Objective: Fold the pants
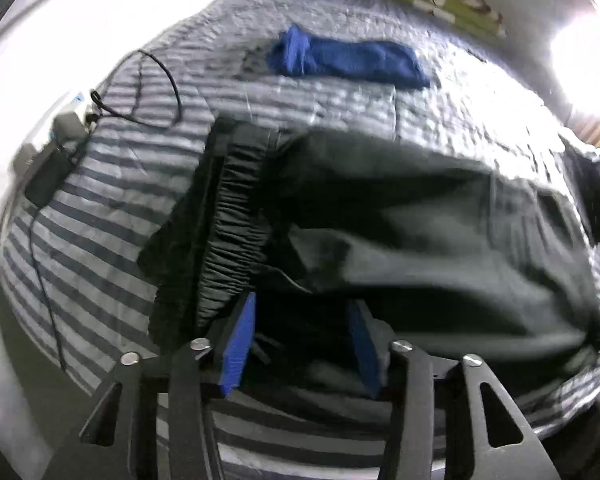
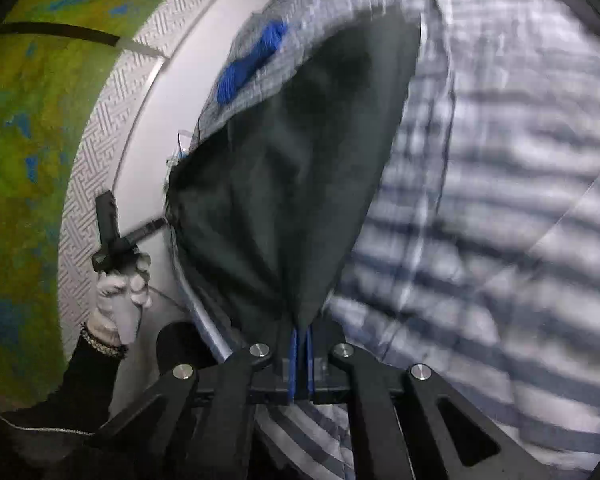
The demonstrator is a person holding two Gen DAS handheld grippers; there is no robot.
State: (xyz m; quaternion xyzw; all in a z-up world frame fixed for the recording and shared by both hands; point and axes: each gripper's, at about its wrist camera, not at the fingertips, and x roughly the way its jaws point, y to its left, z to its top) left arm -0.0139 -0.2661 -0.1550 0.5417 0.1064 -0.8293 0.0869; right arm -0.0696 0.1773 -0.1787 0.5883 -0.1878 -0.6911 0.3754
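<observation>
The black pants (image 1: 400, 216) lie spread on a striped bedspread (image 1: 100, 216), with their gathered elastic waistband (image 1: 236, 216) toward the left. My left gripper (image 1: 302, 344) hovers over the near edge of the pants. Its blue pads (image 1: 240, 344) stand apart, with loose dark cloth under and between them. In the right wrist view my right gripper (image 2: 302, 336) is shut on a bunched end of the pants (image 2: 300, 168), which stretch away from it. A gloved hand (image 2: 120, 292) holds the other gripper at the pants' left edge.
A folded blue garment (image 1: 348, 60) lies farther back on the bed, also blurred as the blue garment (image 2: 248, 64). A black cable (image 1: 156, 92) and a dark box (image 1: 48, 176) sit at the bed's left edge. A white bed frame (image 2: 148, 128) and a green wall (image 2: 28, 120) lie beyond.
</observation>
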